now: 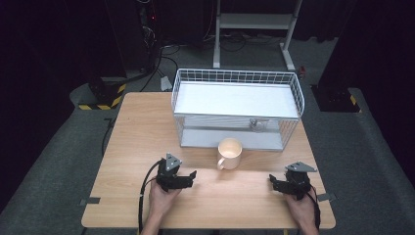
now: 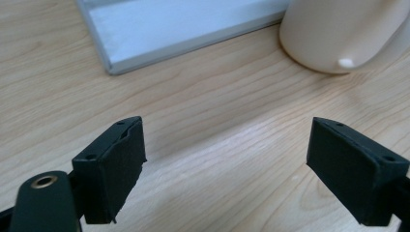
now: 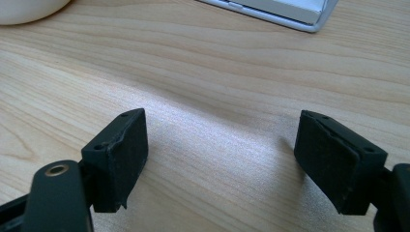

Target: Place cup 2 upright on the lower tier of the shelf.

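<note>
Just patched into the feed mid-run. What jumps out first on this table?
The white wire rack, a two-level shelf, stands at the far middle of the wooden table. A cream mug stands upright just in front of it, handle toward the near left. The left gripper and right gripper sit low at the near edge on either side of the mug, both with jaws wide apart and nothing between them.

You are looking at 1 light wooden rectangular table (image 1: pixel 132 147). On it you are seeing 1 cream ceramic mug (image 1: pixel 229 152) with 1 handle, and 1 white wire-mesh rack (image 1: pixel 237 107) that is showing 2 flat shelf levels. You are holding 2 black two-jaw grippers, 1 in each hand: the left gripper (image 1: pixel 192 177) and the right gripper (image 1: pixel 272 181), each showing 2 jaws set apart.
</note>
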The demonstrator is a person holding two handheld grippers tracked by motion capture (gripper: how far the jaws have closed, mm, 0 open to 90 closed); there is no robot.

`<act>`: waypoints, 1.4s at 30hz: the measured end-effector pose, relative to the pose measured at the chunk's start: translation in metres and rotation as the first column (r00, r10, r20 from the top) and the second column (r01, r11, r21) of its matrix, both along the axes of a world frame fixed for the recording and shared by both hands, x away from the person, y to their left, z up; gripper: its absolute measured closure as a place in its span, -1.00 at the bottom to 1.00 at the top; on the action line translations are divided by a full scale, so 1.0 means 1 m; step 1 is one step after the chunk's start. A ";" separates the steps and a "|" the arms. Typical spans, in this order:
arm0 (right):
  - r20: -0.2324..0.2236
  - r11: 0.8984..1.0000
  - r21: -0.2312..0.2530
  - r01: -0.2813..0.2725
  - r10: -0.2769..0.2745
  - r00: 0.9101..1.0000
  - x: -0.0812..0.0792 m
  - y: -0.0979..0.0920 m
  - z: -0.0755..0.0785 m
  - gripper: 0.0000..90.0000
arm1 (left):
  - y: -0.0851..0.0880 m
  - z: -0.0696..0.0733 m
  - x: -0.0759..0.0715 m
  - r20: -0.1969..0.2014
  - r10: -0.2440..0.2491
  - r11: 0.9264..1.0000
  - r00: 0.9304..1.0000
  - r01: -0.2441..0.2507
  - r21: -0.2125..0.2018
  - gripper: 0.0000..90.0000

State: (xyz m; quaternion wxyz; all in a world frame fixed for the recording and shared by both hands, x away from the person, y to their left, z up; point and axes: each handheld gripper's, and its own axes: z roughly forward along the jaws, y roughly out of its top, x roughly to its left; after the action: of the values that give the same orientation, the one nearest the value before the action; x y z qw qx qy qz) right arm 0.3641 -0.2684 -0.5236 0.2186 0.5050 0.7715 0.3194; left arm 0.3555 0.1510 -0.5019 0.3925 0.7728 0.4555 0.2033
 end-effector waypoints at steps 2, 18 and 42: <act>0.000 1.000 0.000 0.000 0.000 1.000 0.000 0.000 0.000 -0.56 | -0.004 0.002 0.000 -0.004 -0.012 1.000 1.000 0.012 -0.029 -0.69; 0.000 1.000 0.000 0.000 0.000 1.000 0.000 0.000 0.000 -0.56 | -0.027 0.009 -0.003 0.006 -0.103 0.991 0.995 0.103 -0.082 -0.82; 0.000 1.000 0.001 0.001 -0.001 1.000 0.000 0.000 0.000 -0.56 | -0.072 0.019 0.009 0.010 -0.169 0.985 0.986 0.169 -0.022 -0.86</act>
State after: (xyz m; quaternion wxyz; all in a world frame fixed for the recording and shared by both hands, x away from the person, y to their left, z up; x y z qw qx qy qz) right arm 0.3640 -0.2684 -0.5236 0.2184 0.5055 0.7711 0.3196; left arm 0.3647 0.0789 -0.4831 0.4191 0.8032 0.3890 0.1671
